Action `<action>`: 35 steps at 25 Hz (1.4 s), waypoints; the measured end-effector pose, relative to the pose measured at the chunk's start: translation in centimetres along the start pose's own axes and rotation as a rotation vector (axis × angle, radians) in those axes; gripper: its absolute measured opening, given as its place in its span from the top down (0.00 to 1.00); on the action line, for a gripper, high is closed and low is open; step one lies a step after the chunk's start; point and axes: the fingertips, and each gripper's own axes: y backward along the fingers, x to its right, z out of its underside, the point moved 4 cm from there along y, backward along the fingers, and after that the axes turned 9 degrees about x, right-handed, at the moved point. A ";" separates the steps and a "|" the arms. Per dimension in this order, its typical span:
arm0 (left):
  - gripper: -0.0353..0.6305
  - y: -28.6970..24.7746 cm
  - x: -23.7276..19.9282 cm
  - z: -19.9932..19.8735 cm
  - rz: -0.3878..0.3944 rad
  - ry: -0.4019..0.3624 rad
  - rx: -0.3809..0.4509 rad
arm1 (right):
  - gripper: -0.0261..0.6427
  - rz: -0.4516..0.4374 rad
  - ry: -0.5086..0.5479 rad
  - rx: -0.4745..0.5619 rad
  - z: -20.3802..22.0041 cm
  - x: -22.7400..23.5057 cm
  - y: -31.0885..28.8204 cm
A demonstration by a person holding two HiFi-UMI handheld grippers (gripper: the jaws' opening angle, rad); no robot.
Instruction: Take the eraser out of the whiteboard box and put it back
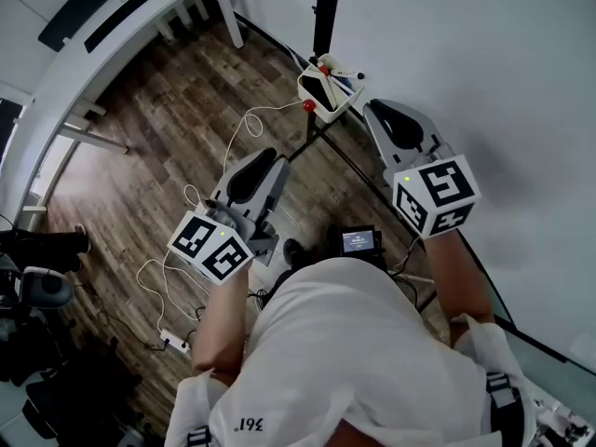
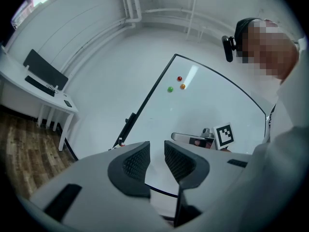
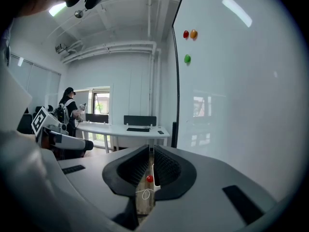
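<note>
The grippers you hold are grey moulded shells. Each has rounded black jaw pads with finely ribbed inner faces and carries a white cube printed with black square markers. The whiteboard (image 1: 503,54) is a smooth, glossy white sheet in a thin dark frame, with small round magnets (image 2: 179,79) in red, orange and green on it. The floor (image 1: 158,147) is wood-grain plank.

Left gripper (image 2: 156,151): you hold it level, arm extended, pointing toward the whiteboard's lower edge. Its jaws stand clearly apart and there is nothing between them.

Right gripper (image 3: 150,151): you hold it close beside the board face, tipped slightly downward. Its jaws stand only a narrow slit apart and grip nothing. The floor and a small red ball (image 3: 149,179) show through the slit.

Whiteboard box (image 1: 337,110): a small white open-topped tray with rounded corners, by the board's lower edge. It lies ahead of both grippers and neither touches it. The right gripper's tip is the nearer.

Eraser (image 1: 319,89): a dark rectangular block lying inside the box, beside a red-capped marker (image 1: 323,66).
</note>
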 end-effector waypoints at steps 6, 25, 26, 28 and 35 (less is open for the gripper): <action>0.79 1.4 0.7 0.5 -0.005 0.017 -0.010 | 0.89 0.001 -0.031 -0.002 0.7 -0.9 2.0; 0.80 4.4 1.0 4.6 -0.010 0.068 -0.109 | 0.90 0.020 -0.116 -0.098 6.4 -3.1 4.7; 0.80 4.6 1.0 4.7 -0.011 0.070 -0.114 | 0.90 0.021 -0.118 -0.102 6.6 -3.2 4.7; 0.80 5.1 0.8 5.1 -0.015 0.077 -0.123 | 0.90 0.022 -0.123 -0.112 7.0 -3.5 4.8; 0.80 6.6 0.7 5.6 -0.021 0.095 -0.145 | 0.90 0.036 -0.135 -0.138 7.8 -4.5 5.5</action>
